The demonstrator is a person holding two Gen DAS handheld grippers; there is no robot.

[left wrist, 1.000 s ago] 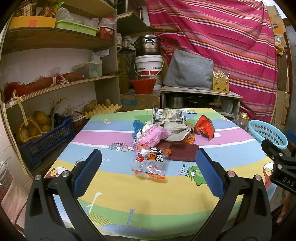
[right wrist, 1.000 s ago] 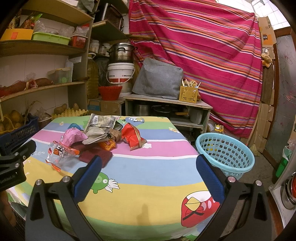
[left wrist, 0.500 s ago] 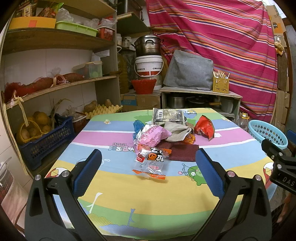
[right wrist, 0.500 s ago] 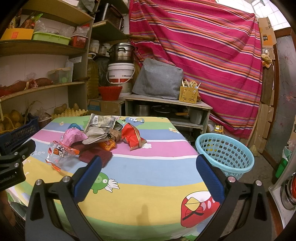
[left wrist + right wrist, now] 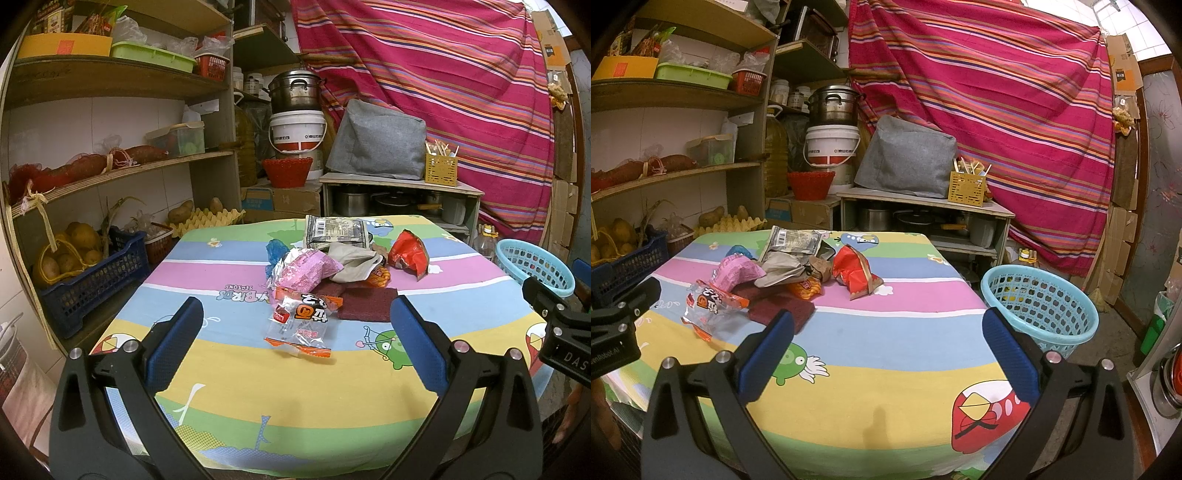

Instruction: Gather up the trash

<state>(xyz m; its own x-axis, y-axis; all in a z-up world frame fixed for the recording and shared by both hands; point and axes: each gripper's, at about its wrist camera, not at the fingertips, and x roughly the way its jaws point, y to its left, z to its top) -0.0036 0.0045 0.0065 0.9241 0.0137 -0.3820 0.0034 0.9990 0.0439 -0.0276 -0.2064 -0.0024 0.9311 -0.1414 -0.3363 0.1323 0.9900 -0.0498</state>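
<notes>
**Nearest wrapper lies dead ahead of your left gripper**

Closest to you, both tools hang over the near edge of the table (image 5: 229, 376) with nothing in them. Your left gripper (image 5: 295, 334) has its jaws spread wide and empty; your right gripper (image 5: 886, 334) is just as wide and empty, and it faces the bare right half of the cloth.

Next out, the clear noodle wrapper (image 5: 300, 328) sits straight ahead of the left gripper, between the lines of its two pads, flat on the cloth. Its long axis runs away from you, so the open jaws already straddle its narrow width. From the right gripper the same wrapper lies off to the left, so your left hand is the nearer one. I judge a straight push forward and down would reach it.

Beyond it the rest of the trash is heaped mid-table: a dark red pad (image 5: 365, 303), a pink bag (image 5: 308, 271), a red snack bag (image 5: 408, 254) and a grey packet (image 5: 334, 230).

Farthest, the blue basket (image 5: 1039, 306) stands on the floor off the table's right side, nearer your right hand.
</notes>
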